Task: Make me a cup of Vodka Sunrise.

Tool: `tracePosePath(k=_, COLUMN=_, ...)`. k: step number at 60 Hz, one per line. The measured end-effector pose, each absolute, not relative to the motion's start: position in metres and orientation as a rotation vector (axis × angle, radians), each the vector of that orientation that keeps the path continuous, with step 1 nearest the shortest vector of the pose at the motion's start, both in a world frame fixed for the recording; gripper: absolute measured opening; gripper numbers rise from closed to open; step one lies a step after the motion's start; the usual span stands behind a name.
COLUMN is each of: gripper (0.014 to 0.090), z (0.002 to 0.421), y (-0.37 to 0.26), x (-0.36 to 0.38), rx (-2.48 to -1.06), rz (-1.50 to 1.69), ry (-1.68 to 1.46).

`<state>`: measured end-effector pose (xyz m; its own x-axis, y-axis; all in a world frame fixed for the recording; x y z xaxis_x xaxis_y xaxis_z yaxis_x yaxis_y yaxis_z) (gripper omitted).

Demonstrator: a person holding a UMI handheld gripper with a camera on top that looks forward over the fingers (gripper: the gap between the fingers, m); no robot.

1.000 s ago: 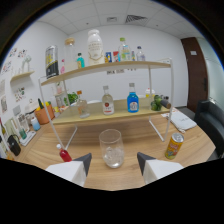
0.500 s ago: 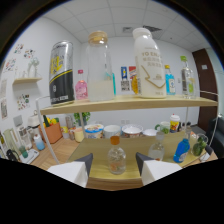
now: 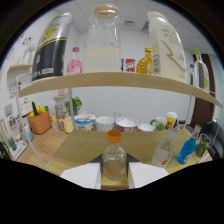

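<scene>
Shelving fills the room ahead, its upper wooden shelf (image 3: 115,79) carrying a black-and-yellow can (image 3: 50,47), a big milky glass bottle (image 3: 102,42) and a white carton (image 3: 167,45), while below that shelf, on the lower tier, sit a row of small tubs (image 3: 105,122), a blue bottle (image 3: 186,149) and a clear one (image 3: 162,152). Nearest of all, under the same shelf, a small clear orange-capped bottle (image 3: 114,157) stands between the fingers of the gripper (image 3: 114,172), which look closed onto its sides, so this seems the fetching of an ingredient, and the next move calls for lifting it straight off the lower tier without knocking its neighbours.

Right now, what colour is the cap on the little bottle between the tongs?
Orange, on the small clear glass bottle, seen in the gripper view.
</scene>
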<state>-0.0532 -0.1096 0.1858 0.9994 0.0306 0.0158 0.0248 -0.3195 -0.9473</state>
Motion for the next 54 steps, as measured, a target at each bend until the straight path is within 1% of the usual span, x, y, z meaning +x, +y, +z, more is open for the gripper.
tracePosePath(k=5, gripper=0.0355, z=0.195, y=-0.113, x=-0.055, rx=-1.874, rz=0.006, ry=-0.065)
tracePosePath(k=13, gripper=0.0355, z=0.225, y=-0.13, x=-0.058, rx=-1.826, rz=0.02, ry=-0.088)
tracePosePath(k=20, gripper=0.0355, z=0.245, y=-0.158, x=-0.061, rx=-1.796, rz=0.065, ry=-0.081)
tracePosePath(k=26, gripper=0.0353, z=0.248, y=-0.19, x=-0.063, rx=-1.791, rz=0.09, ry=-0.081)
tracePosePath(k=33, gripper=0.0352, z=0.229, y=-0.226, x=-0.065, rx=-1.815, rz=0.092, ry=-0.088)
tracePosePath(k=44, gripper=0.0354, z=0.163, y=-0.278, x=-0.068, rx=-1.924, rz=0.111, ry=-0.07)
tracePosePath(k=49, gripper=0.0353, z=0.143, y=-0.29, x=-0.069, rx=-1.955, rz=0.105, ry=-0.072)
tracePosePath(k=54, gripper=0.0354, z=0.134, y=-0.29, x=-0.07, rx=-1.959, rz=0.108, ry=-0.068)
